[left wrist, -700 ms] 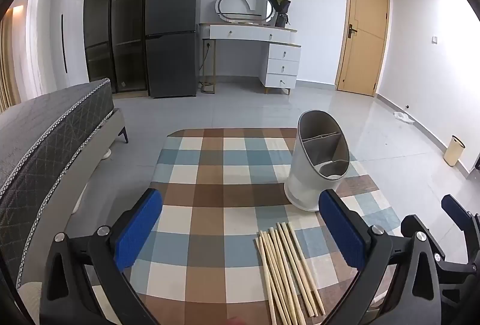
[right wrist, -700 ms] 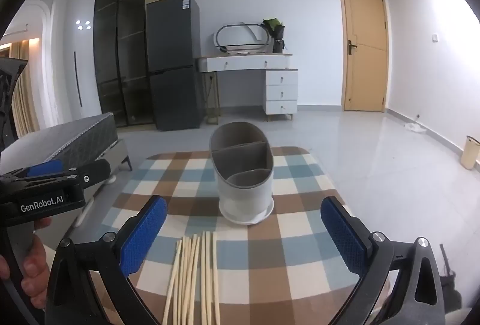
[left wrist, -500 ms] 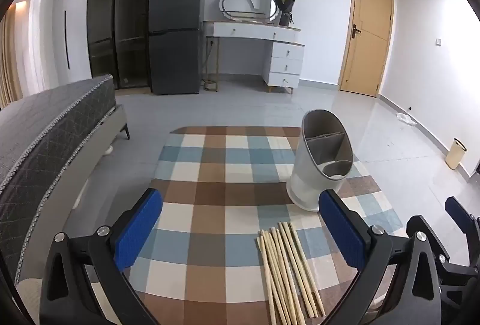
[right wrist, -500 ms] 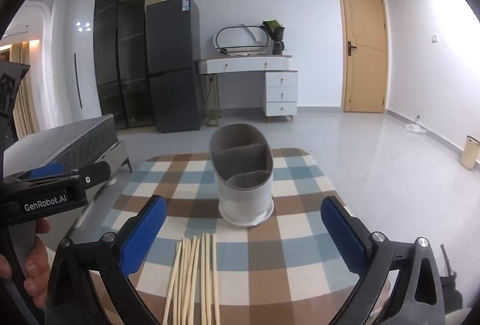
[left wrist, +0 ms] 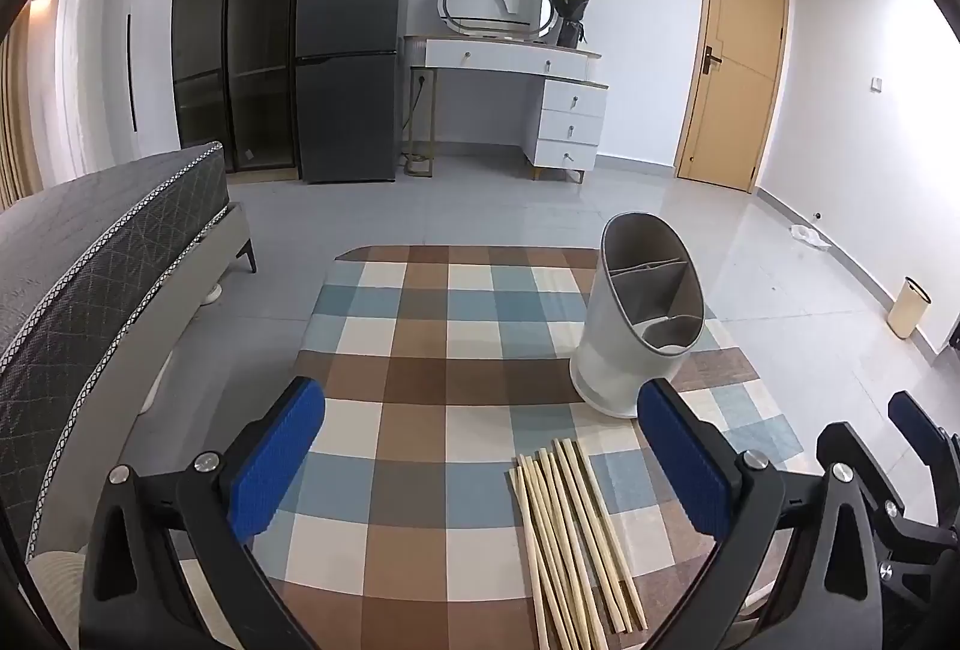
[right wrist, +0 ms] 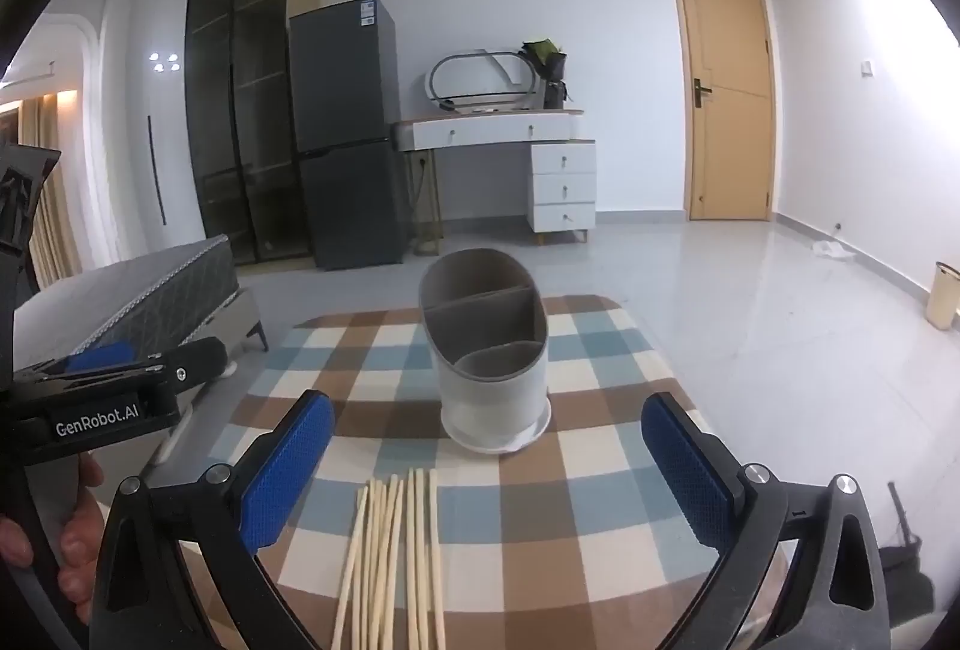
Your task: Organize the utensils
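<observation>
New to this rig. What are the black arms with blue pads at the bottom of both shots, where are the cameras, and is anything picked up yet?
No robot here: a person holds a two-finger gripper in each hand, and each gripper carries a fisheye camera looking forward along its fingers. One picture comes from the left gripper, the other from the right gripper; the blue pads are their fingertips. Both stand wide open and hold nothing. In front is a table with a checked cloth. On it stands a grey utensil holder, its compartments visibly empty, and nearer the cameras lies a bundle of chopsticks, flat and untouched. The right view also shows the person's hand holding the left gripper.
</observation>
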A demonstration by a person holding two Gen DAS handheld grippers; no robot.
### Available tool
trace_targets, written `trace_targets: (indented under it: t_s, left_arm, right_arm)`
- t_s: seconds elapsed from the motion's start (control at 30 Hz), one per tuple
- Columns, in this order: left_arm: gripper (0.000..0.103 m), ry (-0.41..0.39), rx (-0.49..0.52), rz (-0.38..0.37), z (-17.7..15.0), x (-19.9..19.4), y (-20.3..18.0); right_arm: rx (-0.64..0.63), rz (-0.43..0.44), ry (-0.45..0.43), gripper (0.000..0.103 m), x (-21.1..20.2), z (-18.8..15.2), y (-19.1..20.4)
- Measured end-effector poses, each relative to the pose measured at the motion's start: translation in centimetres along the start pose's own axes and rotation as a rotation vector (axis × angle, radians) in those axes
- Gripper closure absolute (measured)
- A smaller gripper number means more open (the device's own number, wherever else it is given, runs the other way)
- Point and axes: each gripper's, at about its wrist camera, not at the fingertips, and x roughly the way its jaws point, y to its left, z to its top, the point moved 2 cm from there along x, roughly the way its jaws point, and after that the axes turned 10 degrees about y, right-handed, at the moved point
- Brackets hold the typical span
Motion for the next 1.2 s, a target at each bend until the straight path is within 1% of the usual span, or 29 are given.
trace_targets:
  t_s: [0.17, 0.4, 0.9, 1.03, 1.13, 1.2]
  left_arm:
    - [0.002, 0.018, 0.003, -0.013, -0.14, 0.17, 0.17]
    - [0.002, 0.007, 0.001, -0.012, -0.19, -0.06, 0.17]
    - [0.002, 0.006, 0.002, -0.014, -0.02, -0.01, 0.02]
    - [0.002, 0.007, -0.003, -0.009, 0.02, 0.02, 0.06]
    - [0.002, 0.002, -0.005, -0.009, 0.03, -0.03, 0.14]
    - [0.002, 0.004, -0.004, -0.011, 0.02, 0.01, 0.16]
  right_arm:
    - [0.002, 0.001, -0.001, 0.000, 0.14, -0.20, -0.12]
    - [-0.007, -0.016, -0.004, 0.000, 0.23, -0.31, 0.03]
    - [-0.005, -0.020, -0.009, 0.000, 0.07, -0.35, -0.11]
    - [-0.006, -0.016, -0.008, 0.000, 0.05, -0.34, -0.07]
    - [-0.003, 0.004, -0.005, 0.000, 0.05, -0.33, -0.12]
    - [-0.004, -0.002, -0.008, 0.000, 0.01, -0.31, -0.12]
